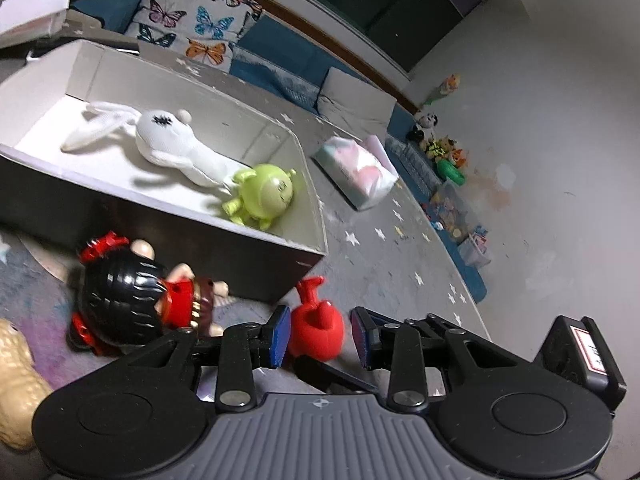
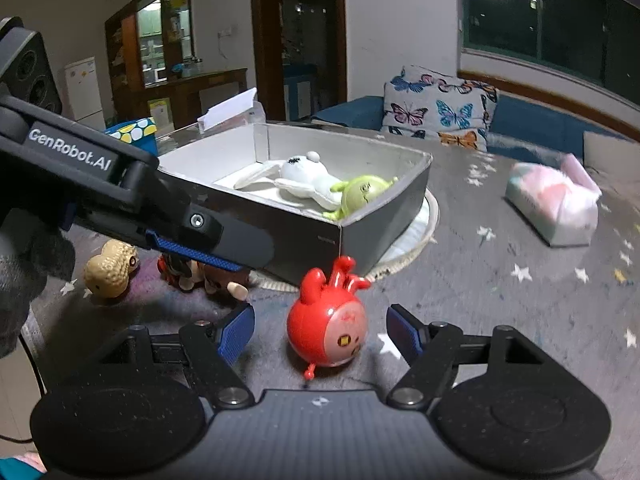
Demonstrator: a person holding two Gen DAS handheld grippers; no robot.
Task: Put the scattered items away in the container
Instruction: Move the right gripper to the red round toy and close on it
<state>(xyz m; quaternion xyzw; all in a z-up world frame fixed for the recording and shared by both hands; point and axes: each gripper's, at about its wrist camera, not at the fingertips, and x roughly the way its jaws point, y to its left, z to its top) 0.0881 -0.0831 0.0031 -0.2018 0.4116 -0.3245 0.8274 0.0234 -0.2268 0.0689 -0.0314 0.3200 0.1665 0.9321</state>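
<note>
Red round toy (image 2: 328, 330) on mat: likely hard, smooth, light plastic, may roll; pinch across widest body. Right gripper (image 2: 320, 330) spread astride it, left gripper (image 1: 322, 334) spread too.

Glossy hard plastic is seen on the red toy (image 2: 326, 332) and the black-haired doll (image 1: 120, 300). Soft white cloth is shown by the rabbit (image 1: 168, 140) in the box (image 2: 380, 216), which is probably matt cardboard. Ribbed blue pads (image 2: 236, 332) are carried on matt black plastic; the rug (image 2: 500, 300) looks short-napped.
</note>
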